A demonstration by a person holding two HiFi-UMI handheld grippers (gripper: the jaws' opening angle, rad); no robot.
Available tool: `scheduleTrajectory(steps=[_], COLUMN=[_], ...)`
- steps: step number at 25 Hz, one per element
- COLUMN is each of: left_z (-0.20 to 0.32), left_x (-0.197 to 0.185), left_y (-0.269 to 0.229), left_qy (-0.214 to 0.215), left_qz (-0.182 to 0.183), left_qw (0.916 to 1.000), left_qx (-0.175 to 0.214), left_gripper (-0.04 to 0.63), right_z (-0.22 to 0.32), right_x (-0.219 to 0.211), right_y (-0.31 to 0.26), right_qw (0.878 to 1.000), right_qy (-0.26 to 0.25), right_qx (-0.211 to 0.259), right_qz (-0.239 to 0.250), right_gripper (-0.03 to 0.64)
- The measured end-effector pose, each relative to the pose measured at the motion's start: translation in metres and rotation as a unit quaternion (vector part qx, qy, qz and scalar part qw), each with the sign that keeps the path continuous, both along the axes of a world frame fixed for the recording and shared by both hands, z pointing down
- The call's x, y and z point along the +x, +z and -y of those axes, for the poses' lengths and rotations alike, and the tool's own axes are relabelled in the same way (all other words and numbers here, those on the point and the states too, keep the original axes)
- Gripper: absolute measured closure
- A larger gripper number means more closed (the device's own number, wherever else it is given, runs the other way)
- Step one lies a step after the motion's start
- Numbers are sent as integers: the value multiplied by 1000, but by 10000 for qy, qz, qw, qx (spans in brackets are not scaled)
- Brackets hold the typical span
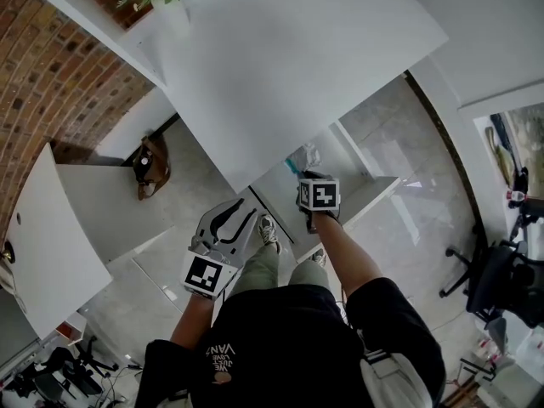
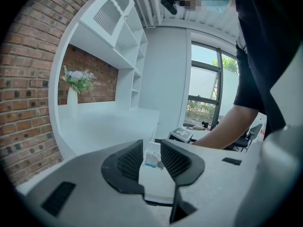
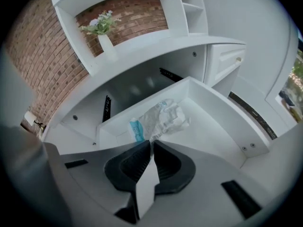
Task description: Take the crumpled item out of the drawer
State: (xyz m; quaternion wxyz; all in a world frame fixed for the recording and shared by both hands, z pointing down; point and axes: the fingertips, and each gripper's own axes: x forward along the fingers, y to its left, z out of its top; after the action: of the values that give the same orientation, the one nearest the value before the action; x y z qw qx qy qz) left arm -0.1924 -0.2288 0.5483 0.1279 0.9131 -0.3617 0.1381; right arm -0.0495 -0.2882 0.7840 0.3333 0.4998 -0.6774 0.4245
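At the far left, brick wall (image 1: 51,83), and down on the floor beside the white desk (image 1: 280,58) a brown thing (image 1: 151,167), too small to identify. On the desk's back edge toward its left corner, a white vase (image 3: 106,44) of pale flowers (image 3: 98,25). Next along, left gripper (image 1: 238,215) held off the desk's front edge, released, jaws standing apart and empty, well short of the drawer. Just below, white print on the black shirt (image 1: 280,347), upside down, legible only as "VAN". Pulled out from under the desk's front edge, the open white drawer (image 3: 215,126). Against the drawer's back wall, toward its left corner, the crumpled item (image 3: 160,117): a creased clear-and-white wrapper with a teal end, print too blurred to read. Reaching in over the drawer's front edge, right gripper (image 3: 151,143), clenched, jaws almost together and pinching the wrapper's near edge. Further right under the desk, a closed small drawer (image 3: 226,58) with a knob. At the far right, on the glossy floor, a black office chair (image 1: 497,283), well apart.
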Motion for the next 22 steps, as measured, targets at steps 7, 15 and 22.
scheduleTrajectory(steps=[7,15,22], left_z=[-8,-22,-33], left_x=[5,21,45], left_y=[-19,-48,-74], left_qy=[-333,-643,-921], left_qz=[6,27,-98], left_qw=[9994,9975,9941], left_qx=[109,299,568], left_gripper=[500,549,588], right_z=[-6,-33,-56], right_x=[16,41,73], right_y=[-64,-152,-236], right_qw=[9986,9897,9707], right_qy=[-15,-228,-495], right_qx=[476,1321,2294], right_qz=[211,503,507], right_gripper=[594,595,595])
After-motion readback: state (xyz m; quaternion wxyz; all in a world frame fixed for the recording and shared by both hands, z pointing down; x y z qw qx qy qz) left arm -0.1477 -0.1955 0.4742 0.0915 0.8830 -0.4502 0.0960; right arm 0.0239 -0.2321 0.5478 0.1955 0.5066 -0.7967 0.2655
